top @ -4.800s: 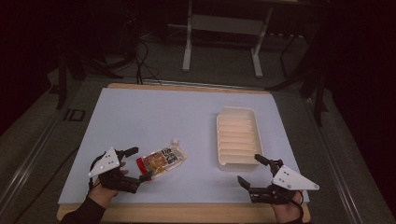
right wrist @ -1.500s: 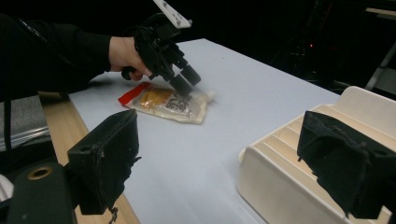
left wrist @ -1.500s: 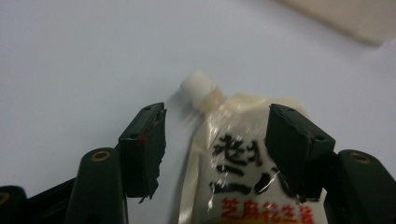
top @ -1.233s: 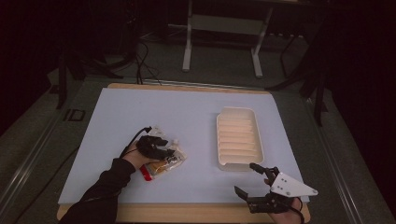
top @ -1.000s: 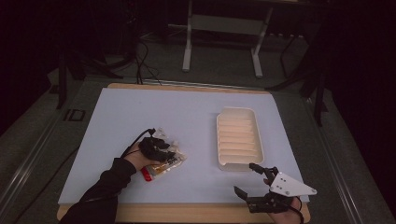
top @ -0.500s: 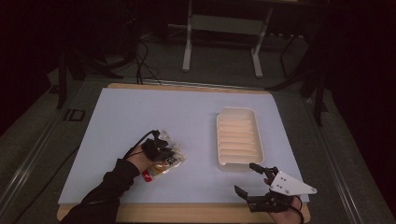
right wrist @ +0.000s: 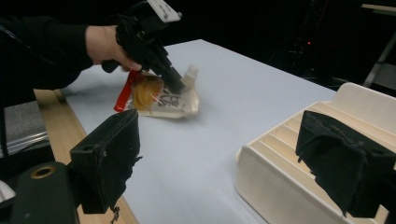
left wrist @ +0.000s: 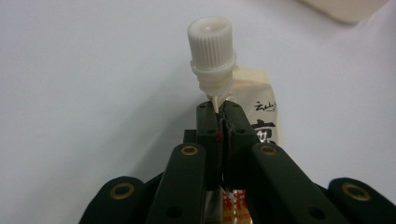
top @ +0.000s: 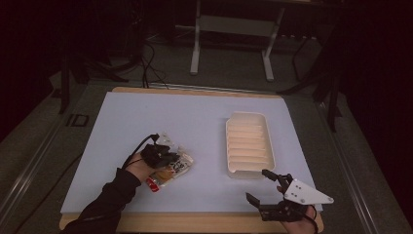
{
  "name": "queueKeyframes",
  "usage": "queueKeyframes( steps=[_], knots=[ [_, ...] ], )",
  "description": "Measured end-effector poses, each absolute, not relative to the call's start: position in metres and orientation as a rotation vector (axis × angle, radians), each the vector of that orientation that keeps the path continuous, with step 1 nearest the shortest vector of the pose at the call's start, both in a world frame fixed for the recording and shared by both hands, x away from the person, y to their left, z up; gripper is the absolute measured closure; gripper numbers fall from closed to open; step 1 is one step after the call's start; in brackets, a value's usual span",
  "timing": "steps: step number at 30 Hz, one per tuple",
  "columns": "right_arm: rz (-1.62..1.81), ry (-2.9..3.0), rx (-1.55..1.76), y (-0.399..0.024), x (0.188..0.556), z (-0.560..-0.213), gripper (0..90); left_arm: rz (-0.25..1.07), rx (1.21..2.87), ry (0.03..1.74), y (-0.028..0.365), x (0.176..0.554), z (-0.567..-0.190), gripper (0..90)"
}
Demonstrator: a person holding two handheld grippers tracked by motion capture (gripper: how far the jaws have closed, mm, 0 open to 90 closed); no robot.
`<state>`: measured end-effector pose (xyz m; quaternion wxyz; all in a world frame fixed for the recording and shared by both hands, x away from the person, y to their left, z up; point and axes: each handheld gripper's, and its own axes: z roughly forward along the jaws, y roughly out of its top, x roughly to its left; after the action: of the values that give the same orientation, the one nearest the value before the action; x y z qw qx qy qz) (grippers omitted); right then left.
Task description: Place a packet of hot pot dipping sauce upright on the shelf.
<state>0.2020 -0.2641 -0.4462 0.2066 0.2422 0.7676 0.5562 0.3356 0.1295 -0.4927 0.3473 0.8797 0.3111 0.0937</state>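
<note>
**Left gripper clamped on spouted pouch; right gripper idle and spread**

One soft plastic pouch with a white ribbed screw cap (left wrist: 210, 44), printed in cream, orange and red, lies on the pale blue table mat (top: 195, 117), at about 8 o'clock from the mat's centre. In the high view the pouch (top: 170, 168) sits at 9 o'clock from the tray, well apart from it. Its cap end points toward 11 o'clock in that view and the red end toward 7 o'clock.

One left gripper (left wrist: 219, 112) grips the pouch. Its two black jaws have just been closing and now stand pressed together on the thin seam directly below the cap, with pouch film visible between them. In the right gripper view the left gripper (right wrist: 180, 86) slants down onto the pouch's cap end, and the pouch's far end rests on the mat.

One cream ribbed plastic tray (top: 249, 145) lies on the mat at 3 o'clock from centre.

One right gripper (top: 265, 187) hovers at the mat's near edge, at 6 o'clock from the tray. Its jaws stand wide apart with nothing between them.
</note>
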Motion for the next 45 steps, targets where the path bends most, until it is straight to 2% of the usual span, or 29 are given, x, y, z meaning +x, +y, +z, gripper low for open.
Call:
queueKeyframes(
  steps=[13, 20, 23, 30, 35, 36, 45],
  knots=[
    [1.552, 2.139, 0.684, -0.264, 0.202, -0.446, 13.6, 0.231, 2.196, 0.726, 0.135, 0.322, -0.461, 88.6],
    [1.563, 2.142, 0.699, -0.264, 0.202, -0.446, 13.5, 0.236, 2.014, 0.691, 0.135, 0.312, -0.446, 88.6],
    [1.565, 2.135, 0.703, -0.263, 0.202, -0.446, 13.5, 0.231, 1.987, 0.685, 0.134, 0.311, -0.446, 88.5],
    [1.571, 2.133, 0.715, -0.264, 0.205, -0.444, 11.1, 0.16, 1.802, 0.685, 0.122, 0.306, -0.453, 88.4],
    [1.594, 2.111, 0.739, -0.264, 0.208, -0.441, 13.6, 0.148, 1.786, 0.711, 0.114, 0.305, -0.458, 88.4],
    [1.572, 2.119, 0.724, -0.262, 0.208, -0.437, 15.4, 0.158, 1.789, 0.691, 0.111, 0.303, -0.46, 88.5],
    [1.562, 2.137, 0.675, -0.251, 0.215, -0.426, 13.5, 0.136, 1.681, 0.587, 0.103, 0.293, -0.463, 88.4]
  ],
)
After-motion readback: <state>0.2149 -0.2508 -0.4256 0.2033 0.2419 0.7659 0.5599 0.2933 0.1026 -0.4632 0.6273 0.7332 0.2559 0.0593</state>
